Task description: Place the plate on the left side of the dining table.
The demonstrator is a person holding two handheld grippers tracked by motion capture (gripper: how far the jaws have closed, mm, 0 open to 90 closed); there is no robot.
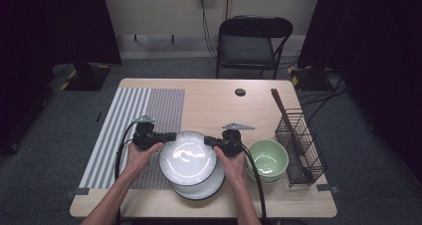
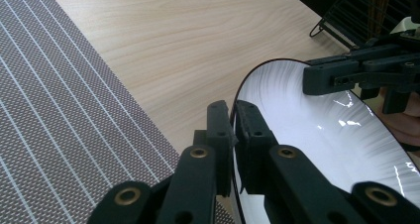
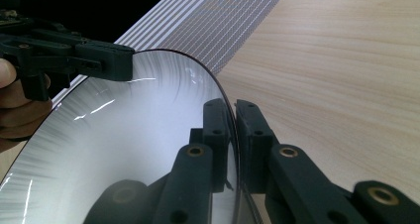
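Grey carpet, a folding chair (image 1: 254,43) and dark curtains sit behind the wooden table (image 1: 214,98) I am working over. Taking the striped mat (image 1: 137,130) as my landmark, the white plate (image 1: 188,157) is just to its right, near the table's front edge. It looks lifted slightly off a second plate (image 1: 201,190) that lies beneath it and peeks out on the near side.

My left gripper (image 1: 166,136) has its jaws clamped on the plate's rim on the mat side; in the left gripper view the thin dark edge (image 2: 234,130) runs straight between the two pads. My right gripper (image 1: 211,141) pinches the opposite rim, away from the mat, and the right gripper view shows the edge (image 3: 233,135) caught between its jaws the same way.

So the grasp is done, as I judge it: both sides are gripped and the plate seems clear of the stack. What is left is the carry and the set-down, most likely over to the mat, which lies bare. A green bowl (image 1: 267,158) and a wire rack (image 1: 301,145) stand further right of the mat, untouched.
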